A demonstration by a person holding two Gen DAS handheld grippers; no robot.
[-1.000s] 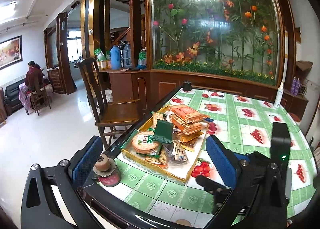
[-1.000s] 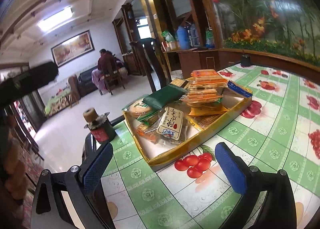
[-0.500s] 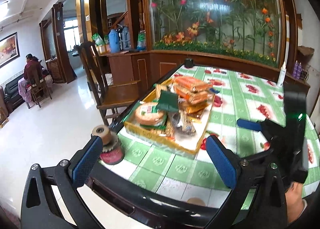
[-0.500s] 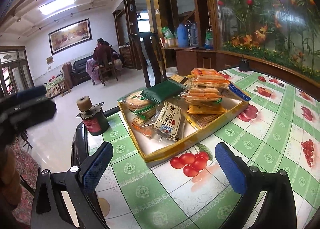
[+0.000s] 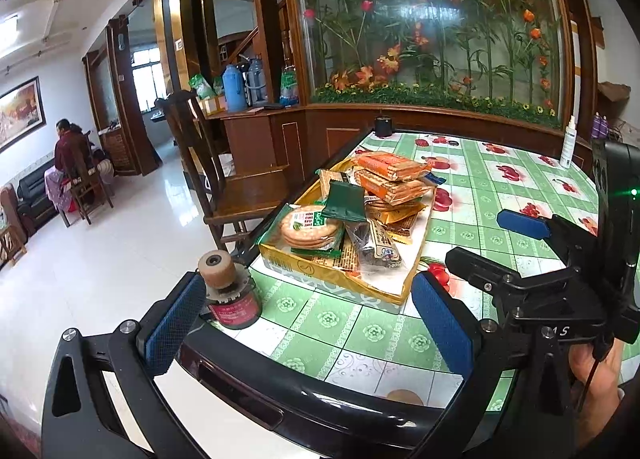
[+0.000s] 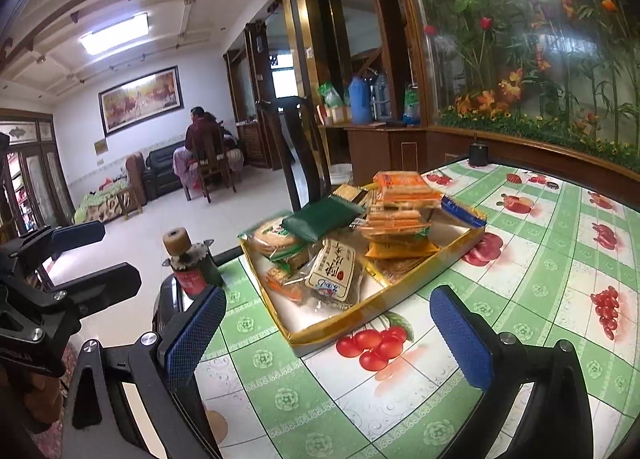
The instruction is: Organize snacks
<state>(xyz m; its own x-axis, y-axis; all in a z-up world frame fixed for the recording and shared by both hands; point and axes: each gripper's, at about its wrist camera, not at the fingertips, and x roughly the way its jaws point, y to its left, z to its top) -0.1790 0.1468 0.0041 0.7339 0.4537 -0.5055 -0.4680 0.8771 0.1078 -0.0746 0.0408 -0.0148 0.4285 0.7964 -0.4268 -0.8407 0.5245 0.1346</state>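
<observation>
At the far left of the left wrist view, a wooden chair [image 5: 236, 195] stands on the white floor beside the tabletop [image 5: 376, 335], which wears a green checked cloth printed with cherries. Near the tabletop's left edge sits a small red jar [image 5: 232, 299] with a tan cork-like top, just beside the left tool's [image 5: 308, 323] left blue pad. That tool hovers low over the near edge with its two pads spread wide and nothing between them.

Further right lies the yellow tray [image 5: 332, 279], resting flat on the cloth and heaped with snacks. A clear pack of round crackers [image 5: 308, 227] fills its near-left corner, a dark green packet [image 5: 344, 203] leans over it, and a stack of orange biscuit packs [image 5: 392, 175] rises at the far end. A white-labelled bar [image 6: 332, 271] lies at the tray's near side.

To the right of the tray, the right tool [image 5: 496, 243] reaches in above the cloth, its pads apart and gripping nothing; from its own camera the right tool [image 6: 328, 339] straddles the tray's near corner and a printed cherry cluster. A white spray bottle [image 5: 568, 143] stands at the tabletop's far right edge.
</observation>
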